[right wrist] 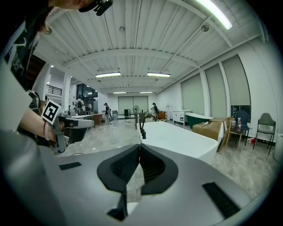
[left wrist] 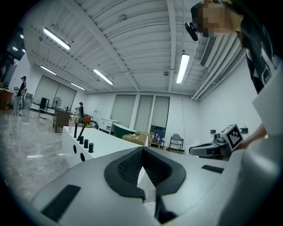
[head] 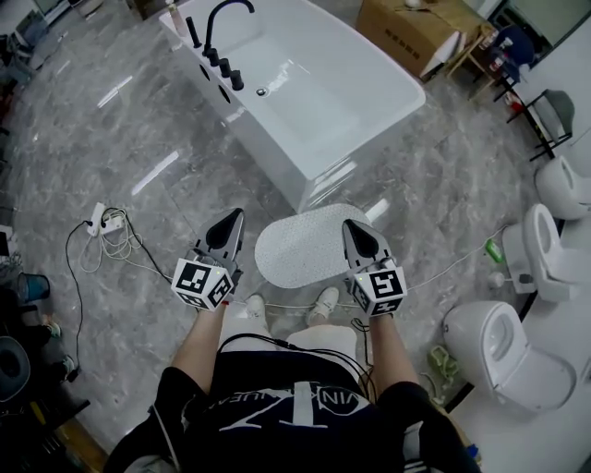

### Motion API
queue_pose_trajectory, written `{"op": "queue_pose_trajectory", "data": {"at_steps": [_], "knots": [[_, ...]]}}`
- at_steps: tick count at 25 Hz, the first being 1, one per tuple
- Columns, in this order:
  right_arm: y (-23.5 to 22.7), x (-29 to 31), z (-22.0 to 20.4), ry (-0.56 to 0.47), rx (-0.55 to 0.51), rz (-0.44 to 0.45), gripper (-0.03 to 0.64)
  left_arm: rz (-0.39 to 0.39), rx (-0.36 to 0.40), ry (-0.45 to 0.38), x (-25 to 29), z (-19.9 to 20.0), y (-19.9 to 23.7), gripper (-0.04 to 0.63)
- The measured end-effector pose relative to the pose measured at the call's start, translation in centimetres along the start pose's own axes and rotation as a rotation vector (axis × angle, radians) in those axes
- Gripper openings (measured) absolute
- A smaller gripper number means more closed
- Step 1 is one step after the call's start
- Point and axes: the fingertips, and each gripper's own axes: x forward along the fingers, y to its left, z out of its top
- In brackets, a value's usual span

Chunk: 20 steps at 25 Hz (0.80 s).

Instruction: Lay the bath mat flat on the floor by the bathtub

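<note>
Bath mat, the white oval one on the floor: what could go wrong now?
The white oval bath mat lies on glossy grey stone floor, so it might slide when stepped on. A thin white cable runs along its near edge by the person's white shoes; it could trip someone or lift that edge. The left gripper and right gripper are both shut above the mat, so fixing it needs a fresh grab.

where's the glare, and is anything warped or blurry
Head view: bright light streaks on the glossy floor and bathtub wall, otherwise sharp. Left gripper view: fisheye bends the ceiling, corners go black, mosaic patch at top. Right gripper view: same fisheye warp, strip light blown out.
</note>
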Motion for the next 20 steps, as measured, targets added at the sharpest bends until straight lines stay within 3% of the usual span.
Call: {"op": "queue_pose_trajectory", "data": {"at_steps": [11, 20], "knots": [[2.3, -1.1, 5.8, -0.061, -0.014, 0.026, 0.026, 0.024, 0.026, -0.068, -2.1, 5.9, 0.5, 0.014], [3.3, -1.3, 8.4, -0.09, -0.038, 0.046, 0.026, 0.028, 0.05, -0.087, -3.2, 7.8, 0.4, 0.014]]}}
